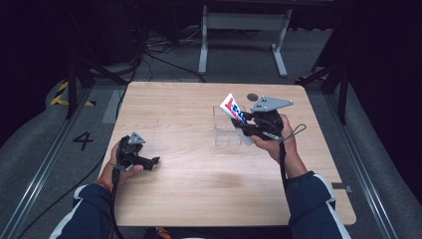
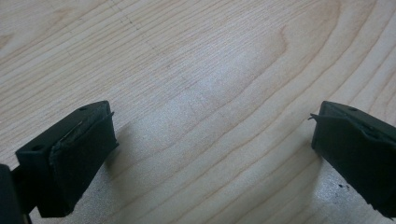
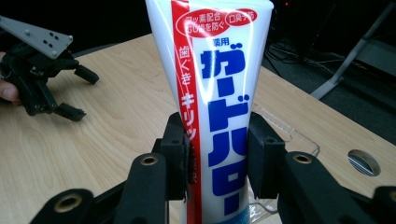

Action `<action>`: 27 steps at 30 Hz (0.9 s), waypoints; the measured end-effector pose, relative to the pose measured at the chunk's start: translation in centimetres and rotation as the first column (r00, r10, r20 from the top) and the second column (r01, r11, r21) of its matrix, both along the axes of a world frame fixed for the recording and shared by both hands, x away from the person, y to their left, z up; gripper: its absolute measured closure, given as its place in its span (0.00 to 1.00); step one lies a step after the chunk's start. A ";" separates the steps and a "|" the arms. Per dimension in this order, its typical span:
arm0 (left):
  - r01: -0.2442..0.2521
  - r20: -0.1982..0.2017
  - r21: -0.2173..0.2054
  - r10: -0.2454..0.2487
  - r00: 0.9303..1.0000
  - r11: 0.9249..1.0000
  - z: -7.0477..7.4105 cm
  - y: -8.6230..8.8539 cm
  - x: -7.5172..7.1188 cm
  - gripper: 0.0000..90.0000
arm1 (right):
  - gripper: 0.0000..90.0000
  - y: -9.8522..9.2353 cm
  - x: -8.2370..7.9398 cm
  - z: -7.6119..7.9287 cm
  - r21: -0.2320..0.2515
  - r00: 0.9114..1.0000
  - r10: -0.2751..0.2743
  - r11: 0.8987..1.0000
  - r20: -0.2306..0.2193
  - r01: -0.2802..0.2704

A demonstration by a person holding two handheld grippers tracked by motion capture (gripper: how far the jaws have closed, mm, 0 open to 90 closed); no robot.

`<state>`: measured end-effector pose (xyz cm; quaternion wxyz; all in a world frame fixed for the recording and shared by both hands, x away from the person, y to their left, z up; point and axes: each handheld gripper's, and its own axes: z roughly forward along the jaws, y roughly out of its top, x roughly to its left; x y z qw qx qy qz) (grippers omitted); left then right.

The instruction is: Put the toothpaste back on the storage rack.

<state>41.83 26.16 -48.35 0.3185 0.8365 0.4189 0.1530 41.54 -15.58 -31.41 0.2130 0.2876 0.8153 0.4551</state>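
Table (image 1: 189,189) first, then clear box (image 1: 226,134) toward its right edge — toothpaste tube (image 3: 219,93) over it, pinched in right gripper (image 3: 217,154). Best kept upright and lowered slowly inside the walls. Left gripper (image 2: 212,140) near left edge — jaws wide, empty.

Your high view looks forward and down from above your side, taking in the whole wooden table (image 1: 199,174). The left gripper view hangs close over bare tabletop, facing down. The right gripper view sits very near the toothpaste tube (image 3: 212,107), and shares with the high view the left gripper (image 3: 70,93) at ten o'clock.
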 end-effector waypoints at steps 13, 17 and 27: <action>-0.004 0.018 0.016 0.004 1.000 1.000 0.0 0.0 -0.6 0.01 | 0.73 -0.4 2.4 -0.3 0.014 1.000 -0.013 1.000 -0.004 0.013; -0.014 0.001 0.001 0.014 1.000 1.000 0.0 0.0 -1.2 0.01 | 0.73 -0.4 2.9 -0.3 0.023 1.000 -0.016 1.000 -0.007 0.017; -0.038 0.000 0.007 0.038 0.999 0.999 0.1 0.0 -2.4 0.01 | 0.72 0.2 4.9 0.1 0.046 1.000 -0.002 0.999 0.015 0.001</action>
